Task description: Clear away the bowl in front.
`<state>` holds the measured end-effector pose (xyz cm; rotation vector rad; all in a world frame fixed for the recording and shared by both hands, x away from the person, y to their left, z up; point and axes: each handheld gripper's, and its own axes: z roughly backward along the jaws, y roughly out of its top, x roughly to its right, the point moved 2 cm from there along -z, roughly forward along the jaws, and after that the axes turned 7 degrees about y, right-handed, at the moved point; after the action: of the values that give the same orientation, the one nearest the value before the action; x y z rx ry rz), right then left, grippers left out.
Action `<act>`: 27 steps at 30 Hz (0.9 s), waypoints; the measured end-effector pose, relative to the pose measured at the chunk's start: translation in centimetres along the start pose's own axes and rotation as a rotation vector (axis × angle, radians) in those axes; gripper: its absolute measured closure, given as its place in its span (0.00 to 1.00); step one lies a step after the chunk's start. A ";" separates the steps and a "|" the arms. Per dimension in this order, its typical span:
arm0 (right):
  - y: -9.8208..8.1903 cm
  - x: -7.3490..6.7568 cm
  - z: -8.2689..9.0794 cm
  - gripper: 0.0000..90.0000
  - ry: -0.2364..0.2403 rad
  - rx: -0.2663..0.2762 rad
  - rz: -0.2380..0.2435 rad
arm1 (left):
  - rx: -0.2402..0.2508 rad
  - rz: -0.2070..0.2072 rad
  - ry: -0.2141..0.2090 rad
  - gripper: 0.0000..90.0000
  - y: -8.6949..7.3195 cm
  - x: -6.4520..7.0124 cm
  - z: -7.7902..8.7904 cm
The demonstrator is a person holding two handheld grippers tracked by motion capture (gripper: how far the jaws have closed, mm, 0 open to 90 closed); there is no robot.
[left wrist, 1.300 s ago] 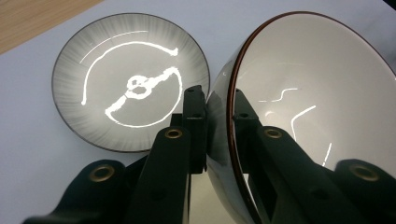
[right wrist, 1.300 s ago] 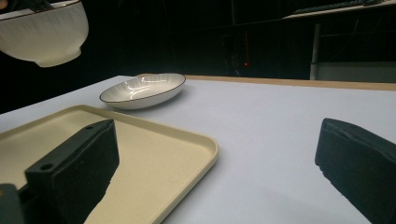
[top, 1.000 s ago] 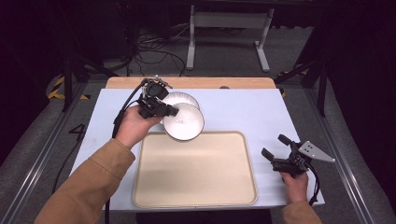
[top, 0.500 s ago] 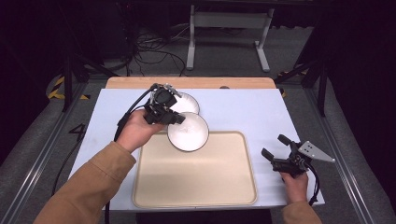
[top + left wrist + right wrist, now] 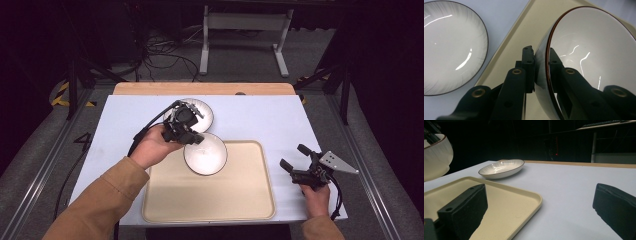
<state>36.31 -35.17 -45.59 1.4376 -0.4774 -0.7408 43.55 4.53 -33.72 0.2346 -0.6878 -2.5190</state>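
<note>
Bowl (image 5: 584, 50) rim between left tongs (image 5: 540, 56)

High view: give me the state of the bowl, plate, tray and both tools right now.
Bowl: gripped by its rim, held above the tray's far edge.
Plate: flat on the table, nothing in it.
Tray: flat on the table, nothing resting on it.
Left tool: shut on the bowl.
Right tool: open, holding nothing.

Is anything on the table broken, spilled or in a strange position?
Nothing stands out. The bowl is whole and empty, pinched by its rim in the left gripper over the tray corner. The plate lies flat on the table.
</note>
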 end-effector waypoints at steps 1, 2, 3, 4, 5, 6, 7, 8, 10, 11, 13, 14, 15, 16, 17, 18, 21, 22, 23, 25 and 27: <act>0.0 0.0 0.0 0.00 0.000 0.000 0.000 | -0.004 -0.007 -0.002 0.91 -0.1 0.1 -0.2; 0.0 0.0 0.0 0.00 0.000 0.000 0.000 | -0.012 -0.004 -0.005 0.91 -0.1 0.2 -0.5; 0.0 0.0 0.0 0.00 0.000 0.000 0.000 | -0.009 -0.013 -0.010 0.91 -0.2 0.2 -0.8; 0.0 0.0 0.0 0.00 0.001 0.000 -0.001 | -0.011 -0.010 -0.011 0.91 -0.3 0.3 -1.0; 0.0 0.0 0.0 0.00 0.002 0.000 -0.001 | -0.016 -0.020 -0.013 0.91 -0.3 0.4 -1.1; 0.0 0.0 0.0 0.00 0.002 0.000 -0.001 | -0.017 -0.019 -0.013 0.91 -0.4 0.5 -1.3; 0.0 0.0 0.0 0.00 0.003 0.001 -0.001 | -0.022 -0.028 -0.014 0.91 -0.5 0.6 -1.5; 0.0 0.0 0.0 0.00 0.004 0.000 0.000 | -0.034 -0.034 -0.008 0.91 -0.6 0.7 -1.7; 0.0 -0.1 -0.1 0.00 0.004 -0.001 0.000 | -0.035 -0.036 -0.009 0.91 -0.6 0.8 -1.9; 0.0 -0.1 -0.1 0.00 0.004 -0.001 0.000 | -0.039 -0.037 -0.008 0.91 -0.7 0.9 -2.1; 0.0 -0.1 -0.1 0.00 0.004 -0.001 0.000 | -0.043 -0.034 -0.012 0.91 -0.7 1.0 -2.3; 0.0 -0.1 -0.1 0.00 0.004 -0.001 0.000 | -0.045 -0.031 -0.015 0.91 -0.8 1.0 -2.5; 0.0 -0.1 -0.1 0.00 0.004 -0.001 0.000 | -0.046 -0.033 -0.020 0.91 -0.8 1.1 -2.7; 0.0 -0.1 -0.1 0.00 0.004 -0.001 0.001 | -0.046 -0.036 -0.019 0.91 -0.9 1.1 -2.8; 0.0 -0.1 -0.1 0.00 0.004 -0.001 0.000 | -0.048 -0.037 -0.018 0.91 -0.9 1.2 -2.9; 0.0 -0.1 -0.1 0.00 0.004 -0.001 0.000 | -0.052 -0.038 -0.019 0.91 -0.9 1.3 -3.1; 0.0 -0.1 -0.1 0.00 0.006 0.000 0.000 | -0.064 -0.046 -0.020 0.91 -1.0 1.5 -3.6; 0.0 -0.1 -0.1 0.00 0.006 0.000 0.000 | -0.064 -0.048 -0.019 0.91 -1.0 1.5 -3.7; 0.0 -0.1 -0.1 0.00 0.006 0.000 -0.001 | -0.067 -0.045 -0.021 0.91 -1.0 1.6 -3.8; 0.0 -0.1 -0.1 0.00 0.006 0.000 -0.001 | -0.073 -0.050 -0.025 0.91 -1.0 1.8 -4.2; 0.0 -0.1 -0.1 0.00 0.007 0.000 -0.001 | -0.078 -0.055 -0.029 0.91 -1.0 1.8 -4.3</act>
<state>36.30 -35.07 -45.59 1.4397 -0.4717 -0.7367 42.81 2.50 -37.97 0.1925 -0.6009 -2.6006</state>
